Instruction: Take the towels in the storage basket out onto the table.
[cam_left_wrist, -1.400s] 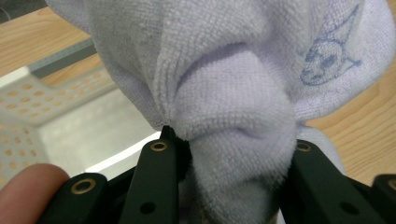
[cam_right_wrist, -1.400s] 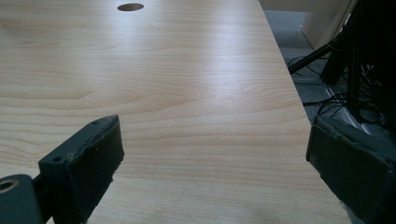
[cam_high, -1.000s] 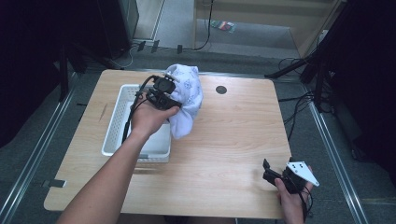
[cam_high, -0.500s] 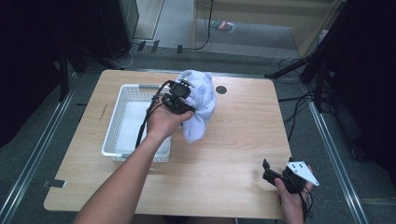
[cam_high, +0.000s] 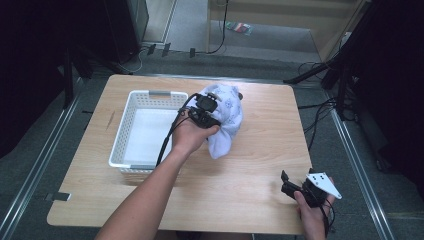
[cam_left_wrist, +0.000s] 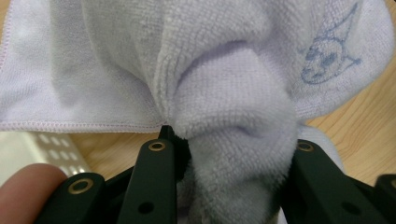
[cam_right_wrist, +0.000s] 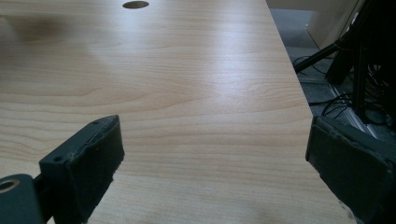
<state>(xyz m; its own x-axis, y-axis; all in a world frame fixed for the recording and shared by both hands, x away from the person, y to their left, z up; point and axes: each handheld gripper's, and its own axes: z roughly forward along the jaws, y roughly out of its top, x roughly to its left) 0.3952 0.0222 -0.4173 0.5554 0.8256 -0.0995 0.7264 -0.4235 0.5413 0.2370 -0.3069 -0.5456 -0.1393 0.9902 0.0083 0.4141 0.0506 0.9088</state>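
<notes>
Surroundings: dark room, grey floor with cables and stands around a light wooden desk (cam_high: 250, 200).
Basket: white perforated basket (cam_high: 125, 135) sits toward the desk's left edge; from the high view it looks empty.
Towel: pale lilac terry towel (cam_high: 225, 125), printed with a small blue cartoon figure, hangs bunched just right of the basket, between it and the desk's centre; its lower end looks to reach the wood, contact uncertain.
Left tool: left tool (cam_left_wrist: 224, 154) is pinching a thick gathered fold of the towel between its jaws.
Right tool: right tool (cam_right_wrist: 215, 172) rests near the desk's front right corner, jaws spread wide with nothing between them.
Handling judgement: towel appears light, soft and limp; it will drape and sag, not break or slip readily.
Hold point: a bunched fold suits carrying; a hemmed edge or corner would suit spreading it flat.
</notes>
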